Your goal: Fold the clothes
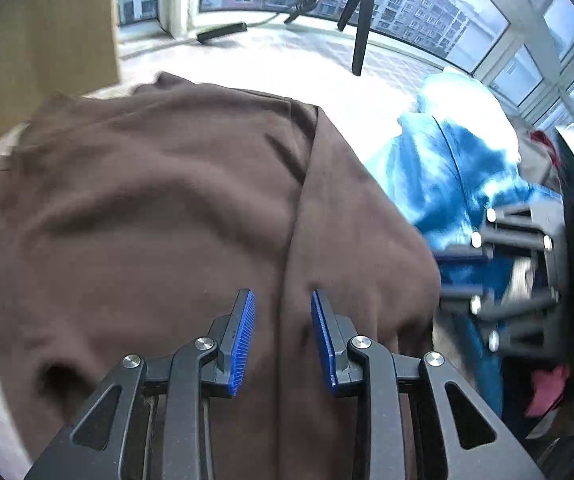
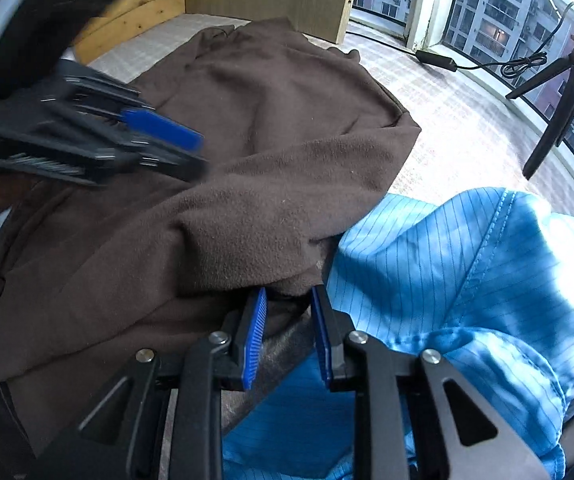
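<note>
Fleece: the brown fleece garment (image 2: 271, 152) lies part-folded on the bed (image 2: 459, 128), one flap doubled over, beside a crumpled blue striped garment (image 2: 467, 280). Left gripper (image 1: 283, 320) and right gripper (image 2: 289, 320) hover with jaws parted, holding nothing; tidying and the blue piece seem left.

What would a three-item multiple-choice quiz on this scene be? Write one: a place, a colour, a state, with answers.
1. The blue garment lies where?
A. to the right of the brown garment
B. under the tripod
C. on the windowsill

2. The gripper pads are which colour?
A. red
B. blue
C. white

3. The left gripper is in what state?
A. shut on cloth
B. open over the brown garment
C. out of view

Answers: A, it abuts the brown fleece's right edge; B, ribbed blue pads show; B, the jaws stand apart.
</note>
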The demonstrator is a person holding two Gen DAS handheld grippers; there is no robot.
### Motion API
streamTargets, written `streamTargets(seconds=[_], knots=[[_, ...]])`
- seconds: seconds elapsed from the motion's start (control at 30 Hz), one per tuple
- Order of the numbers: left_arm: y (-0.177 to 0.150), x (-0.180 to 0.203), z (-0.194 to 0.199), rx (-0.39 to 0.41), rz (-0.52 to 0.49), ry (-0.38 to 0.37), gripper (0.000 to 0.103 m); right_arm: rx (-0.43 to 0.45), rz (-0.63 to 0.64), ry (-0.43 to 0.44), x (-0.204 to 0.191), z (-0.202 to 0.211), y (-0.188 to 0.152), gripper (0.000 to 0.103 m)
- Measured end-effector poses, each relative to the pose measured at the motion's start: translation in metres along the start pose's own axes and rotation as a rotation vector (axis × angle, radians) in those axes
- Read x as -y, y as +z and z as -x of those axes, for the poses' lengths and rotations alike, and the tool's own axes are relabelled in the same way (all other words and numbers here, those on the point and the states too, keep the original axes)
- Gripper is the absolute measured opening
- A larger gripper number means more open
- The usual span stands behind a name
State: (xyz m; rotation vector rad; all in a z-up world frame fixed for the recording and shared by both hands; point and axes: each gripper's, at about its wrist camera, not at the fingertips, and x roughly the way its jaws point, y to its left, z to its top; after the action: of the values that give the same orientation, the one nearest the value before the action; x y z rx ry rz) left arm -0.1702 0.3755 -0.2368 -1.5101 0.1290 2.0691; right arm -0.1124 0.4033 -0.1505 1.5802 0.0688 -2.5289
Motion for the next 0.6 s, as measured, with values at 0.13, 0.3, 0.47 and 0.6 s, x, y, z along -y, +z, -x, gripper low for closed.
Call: streamTargets(seconds=[0.13,0.3,0.47,0.6], knots=[[0.005,0.010,-0.013,-0.023,-0.066,0.015,0.025,0.010,-0.028,0.032,0.006,-0.001,-0.002,0.022],[0.004,0.011,-0.007,-0.011,-0.055,-0.010,0.001,0.029,-0.054,0.055,0.013,0.002,-0.004,0.008],[0.002,0.002,0.015,0.043,-0.036,0.025,0.001,0.054,-0.071,0.071,0.017,0.007,-0.009,0.006],[0.003,-0.012,0.022,0.071,-0.023,0.099,0.001,0.061,-0.112,0.088,0.026,0.015,-0.011,0.005]])
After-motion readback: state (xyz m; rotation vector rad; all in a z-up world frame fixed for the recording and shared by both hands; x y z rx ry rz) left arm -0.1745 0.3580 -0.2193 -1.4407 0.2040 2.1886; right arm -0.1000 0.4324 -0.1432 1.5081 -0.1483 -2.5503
